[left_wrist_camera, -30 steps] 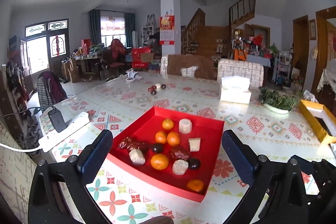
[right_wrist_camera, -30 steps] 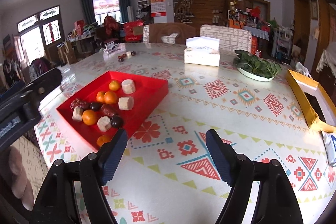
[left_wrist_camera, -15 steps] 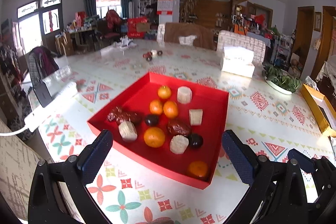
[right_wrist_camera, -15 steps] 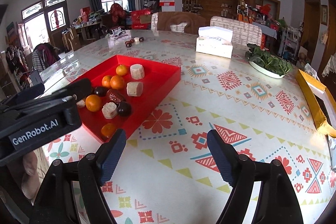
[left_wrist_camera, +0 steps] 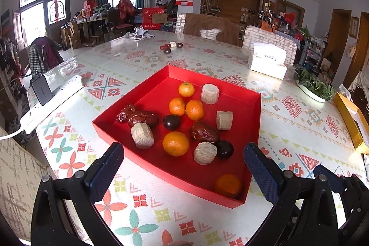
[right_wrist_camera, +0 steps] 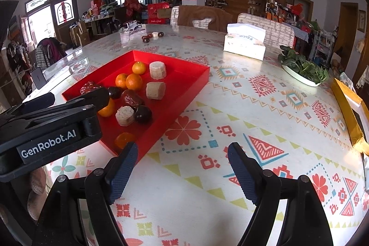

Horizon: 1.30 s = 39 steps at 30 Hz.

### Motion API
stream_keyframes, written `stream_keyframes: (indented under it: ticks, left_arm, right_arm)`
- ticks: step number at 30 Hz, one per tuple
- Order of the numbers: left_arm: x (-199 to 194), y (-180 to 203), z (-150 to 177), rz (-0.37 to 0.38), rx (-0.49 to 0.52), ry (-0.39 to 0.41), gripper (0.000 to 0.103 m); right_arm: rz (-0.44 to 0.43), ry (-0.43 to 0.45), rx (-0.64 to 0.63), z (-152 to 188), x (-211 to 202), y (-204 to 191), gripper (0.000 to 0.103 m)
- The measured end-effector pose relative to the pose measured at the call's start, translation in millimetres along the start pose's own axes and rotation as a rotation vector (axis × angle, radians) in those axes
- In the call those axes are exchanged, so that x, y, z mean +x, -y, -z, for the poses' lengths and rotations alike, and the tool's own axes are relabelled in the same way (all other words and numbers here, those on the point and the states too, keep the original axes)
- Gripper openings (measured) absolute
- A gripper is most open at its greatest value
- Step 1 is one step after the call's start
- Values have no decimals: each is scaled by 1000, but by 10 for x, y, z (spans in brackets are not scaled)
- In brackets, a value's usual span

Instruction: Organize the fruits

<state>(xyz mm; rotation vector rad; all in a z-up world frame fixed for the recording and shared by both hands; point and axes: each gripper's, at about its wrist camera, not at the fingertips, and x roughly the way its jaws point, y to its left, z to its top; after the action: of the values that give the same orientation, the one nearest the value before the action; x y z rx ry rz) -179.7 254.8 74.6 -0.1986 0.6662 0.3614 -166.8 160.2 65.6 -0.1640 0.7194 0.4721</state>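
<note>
- Left wrist view: the left gripper (left_wrist_camera: 183, 164) hangs over the near edge of the red tray (left_wrist_camera: 252, 130), jaws spread wide with nothing between the pads.
- Straight ahead of it, inside the tray, lie oranges (left_wrist_camera: 175, 143), dark red dates (left_wrist_camera: 204, 132), pale cut cylinders (left_wrist_camera: 142, 135) and dark round fruits (left_wrist_camera: 171, 122), all loose and mixed.
- One orange (left_wrist_camera: 227, 185) sits alone in the tray's near corner, just ahead of the right finger.
- Far beyond the tray a small cluster of dark fruits (left_wrist_camera: 167, 49) rests on the table (left_wrist_camera: 288, 121).
- Off to the gripper's right stand a tissue box (left_wrist_camera: 267, 60) and a plate of greens (left_wrist_camera: 313, 85); to its left lies a power strip (left_wrist_camera: 52, 103).
- Right wrist view: the right gripper (right_wrist_camera: 182, 168) is over the bare patterned cloth, jaws wide apart and holding nothing.
- The tray (right_wrist_camera: 198, 74) lies ahead and to its left; the near corner is close beside the left finger, though whether they touch is hard to judge.
- The left gripper's black body (right_wrist_camera: 49, 130) crosses in from the far left and covers part of the tray's fruit.
- A yellow box (right_wrist_camera: 347, 107) lies at the far right edge of the table.
</note>
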Motion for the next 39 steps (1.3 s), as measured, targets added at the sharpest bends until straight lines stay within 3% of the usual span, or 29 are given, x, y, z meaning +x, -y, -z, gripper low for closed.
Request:
stream_keyframes:
  ticks: [21,39]
  left_arm:
    - [140,-199,17,3,-43,-39,103]
    - [149,-199,26,14,-47,-46,103]
  right_arm:
    - [-7,-27,-49,-29,143,-264,85]
    - [-12,-33,-34,-23,176,-245,85]
